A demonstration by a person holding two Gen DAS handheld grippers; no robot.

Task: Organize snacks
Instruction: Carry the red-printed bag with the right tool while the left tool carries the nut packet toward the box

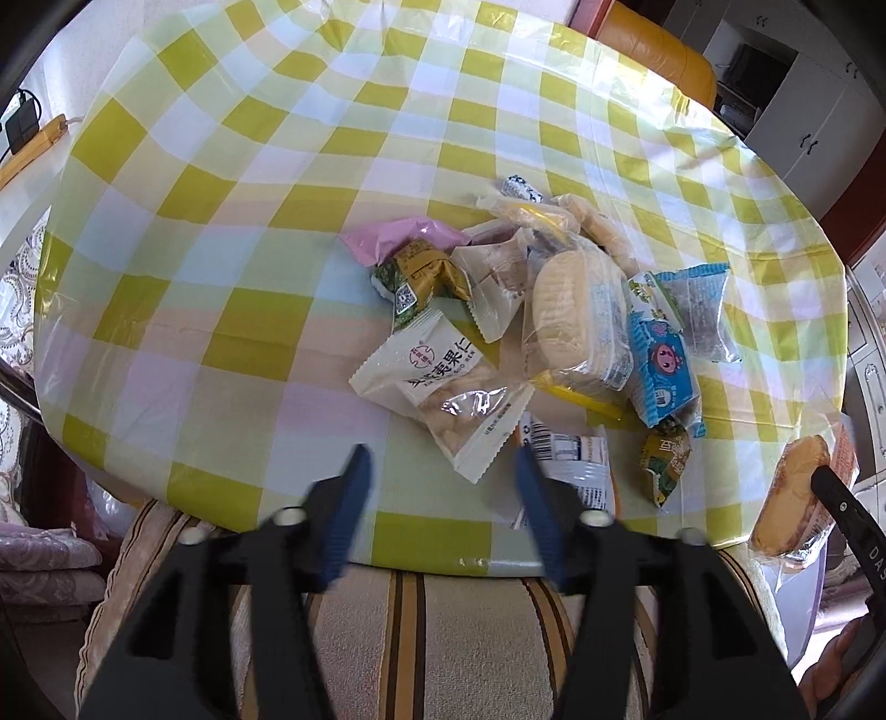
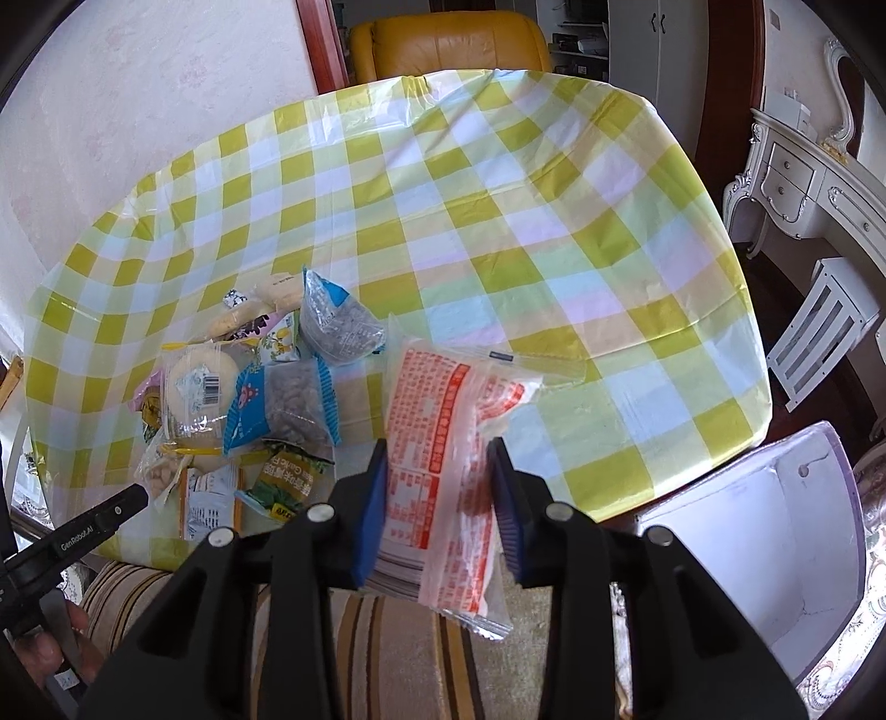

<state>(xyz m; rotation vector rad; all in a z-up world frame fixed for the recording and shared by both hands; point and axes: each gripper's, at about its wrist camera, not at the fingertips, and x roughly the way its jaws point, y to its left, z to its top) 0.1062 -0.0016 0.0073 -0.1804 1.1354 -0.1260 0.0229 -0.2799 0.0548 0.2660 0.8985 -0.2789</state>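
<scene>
A heap of snack packets point(image 1: 554, 310) lies on the checked tablecloth; it also shows at the left of the right wrist view point(image 2: 260, 399). My left gripper point(image 1: 440, 471) is open and empty, just short of a white nut packet point(image 1: 443, 382). My right gripper point(image 2: 437, 471) is shut on a clear packet with red print point(image 2: 443, 443), held over the table's near edge. In the left wrist view that packet point(image 1: 792, 498) shows a round biscuit at the far right.
A white box point(image 2: 775, 543) stands open beside the table at the lower right. A striped cushioned chair point(image 1: 443, 637) sits below both grippers. An orange armchair point(image 2: 448, 44) is beyond the far table edge. White furniture point(image 2: 803, 183) stands to the right.
</scene>
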